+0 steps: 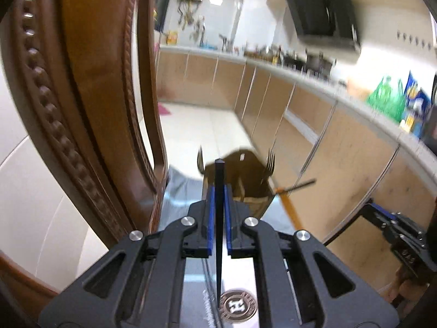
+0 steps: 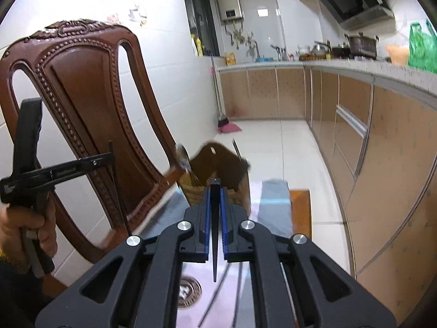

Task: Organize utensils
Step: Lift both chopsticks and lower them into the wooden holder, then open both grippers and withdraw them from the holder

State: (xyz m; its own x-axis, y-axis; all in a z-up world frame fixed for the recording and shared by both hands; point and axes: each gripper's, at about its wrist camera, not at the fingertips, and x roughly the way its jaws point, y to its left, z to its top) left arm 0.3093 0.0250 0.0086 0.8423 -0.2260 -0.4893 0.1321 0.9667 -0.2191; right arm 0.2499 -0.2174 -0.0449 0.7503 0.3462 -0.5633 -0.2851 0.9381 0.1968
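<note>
My left gripper (image 1: 219, 191) is shut on a black chopstick (image 1: 219, 218) that runs upright between its blue pads. My right gripper (image 2: 215, 191) is shut on another black chopstick (image 2: 215, 232). A brown utensil holder (image 1: 245, 180) stands just ahead of both on the table; it also shows in the right wrist view (image 2: 218, 164). A fork (image 1: 269, 164) and a spoon (image 2: 183, 155) stick out of it. The left gripper (image 2: 109, 161), held by a hand, shows at the left of the right wrist view, and its chopstick (image 2: 117, 191) hangs down from it.
A carved wooden chair (image 2: 90, 109) stands close on the left. A grey cloth (image 2: 274, 199) covers the table under the holder. A round coaster (image 1: 237, 307) lies near me. Kitchen cabinets (image 2: 355, 136) and a cluttered counter run along the right.
</note>
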